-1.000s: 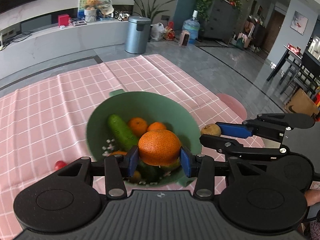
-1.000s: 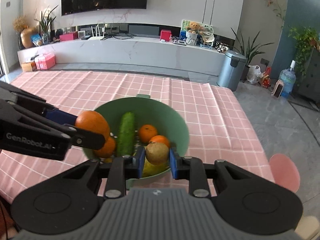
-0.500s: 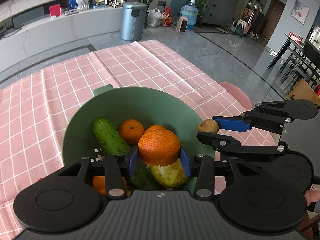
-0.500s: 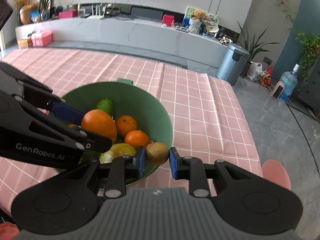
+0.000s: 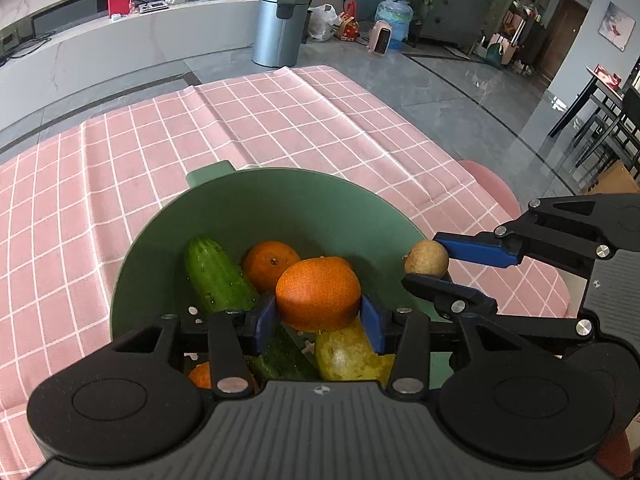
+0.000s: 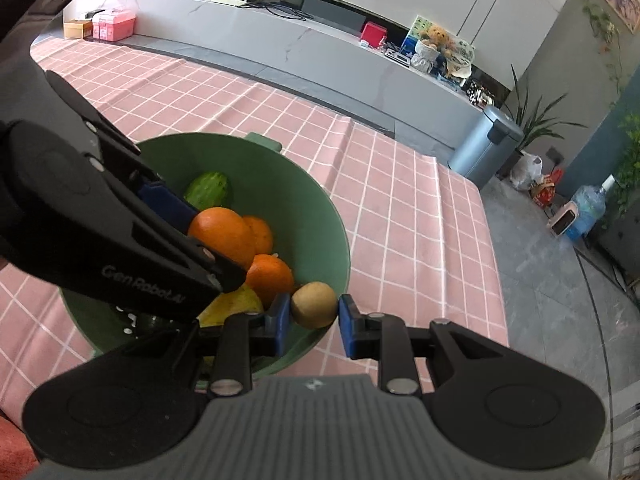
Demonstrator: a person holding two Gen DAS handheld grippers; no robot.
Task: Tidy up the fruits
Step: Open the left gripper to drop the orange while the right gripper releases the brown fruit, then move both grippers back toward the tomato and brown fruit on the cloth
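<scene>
Both grippers hang over the green bowl (image 5: 280, 216) on the pink checked tablecloth (image 5: 120, 152), each with fruit in its jaws. The left gripper (image 5: 319, 316) has been easing its jaws apart just now, yet the blue pads (image 5: 370, 318) sit against the sides of a large orange (image 5: 318, 292) above the bowl's middle. The right gripper (image 6: 312, 314) is clamped on a small brown kiwi (image 6: 313, 304) – right at the bowl's near rim. Down inside lie a cucumber (image 5: 218, 276), two smaller oranges (image 6: 269, 274), and a yellow-green pear (image 5: 344, 352) beside a second, darker cucumber (image 5: 280, 356).
</scene>
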